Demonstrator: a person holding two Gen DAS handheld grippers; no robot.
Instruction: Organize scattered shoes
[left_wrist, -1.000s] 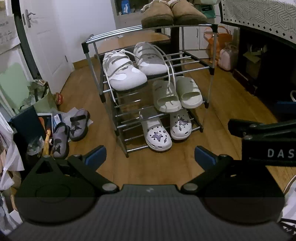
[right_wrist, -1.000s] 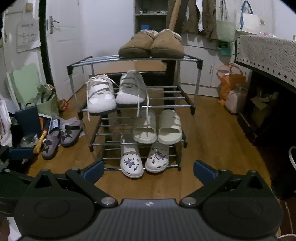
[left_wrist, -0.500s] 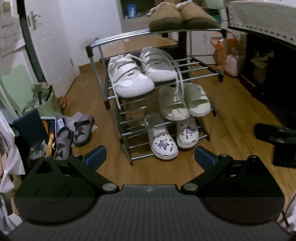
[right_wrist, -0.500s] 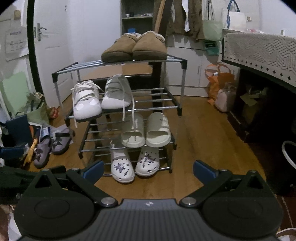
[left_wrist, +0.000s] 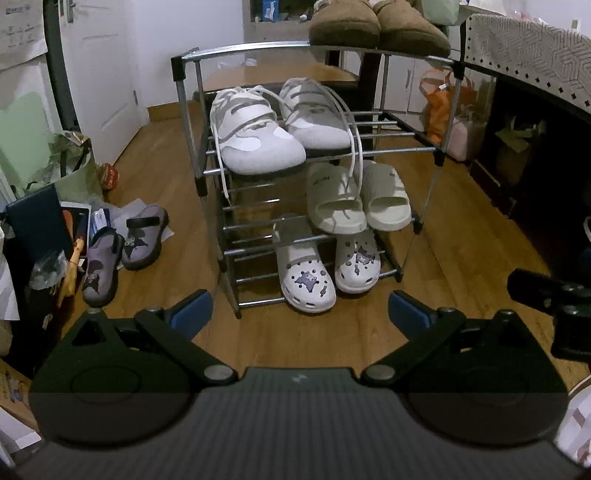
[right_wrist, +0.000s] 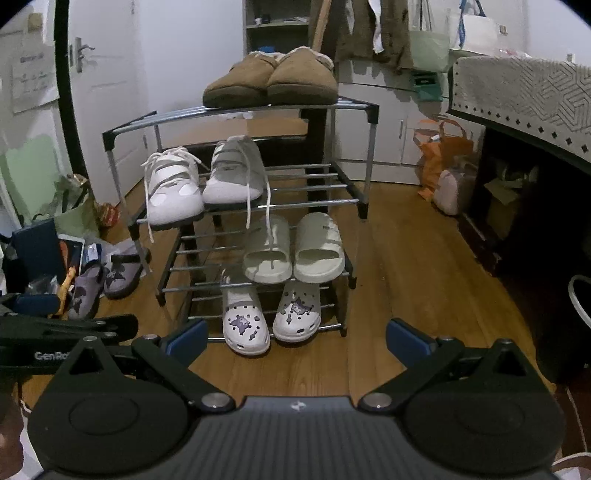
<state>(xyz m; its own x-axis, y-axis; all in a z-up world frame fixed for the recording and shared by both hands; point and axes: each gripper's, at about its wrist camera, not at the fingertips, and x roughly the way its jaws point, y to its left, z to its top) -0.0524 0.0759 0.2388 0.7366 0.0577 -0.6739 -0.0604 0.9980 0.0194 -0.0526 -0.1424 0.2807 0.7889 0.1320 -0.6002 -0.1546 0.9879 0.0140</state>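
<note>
A metal shoe rack (left_wrist: 184, 122) (right_wrist: 110, 147) stands on the wooden floor. It holds brown slippers (left_wrist: 376, 22) (right_wrist: 273, 79) on top, white sneakers (left_wrist: 255, 140) (right_wrist: 173, 192) below, cream slides (left_wrist: 336, 199) (right_wrist: 295, 247), then white clogs (left_wrist: 306, 280) (right_wrist: 245, 325). Two grey clogs (left_wrist: 142, 236) (right_wrist: 122, 273) lie on the floor left of the rack. My left gripper (left_wrist: 299, 310) is open and empty, back from the rack. My right gripper (right_wrist: 295, 334) is open and empty too.
Bags, a dark folder and clutter (left_wrist: 48, 206) crowd the left wall by a white door (right_wrist: 107, 92). An orange bag (right_wrist: 439, 158) and a dark table with a patterned cloth (right_wrist: 524, 99) stand at right. Bare floor lies before the rack.
Both grippers have drawn back and tilted up, so the rack sits lower and more central in both views. The right gripper has slid toward the right edge of the left view.
</note>
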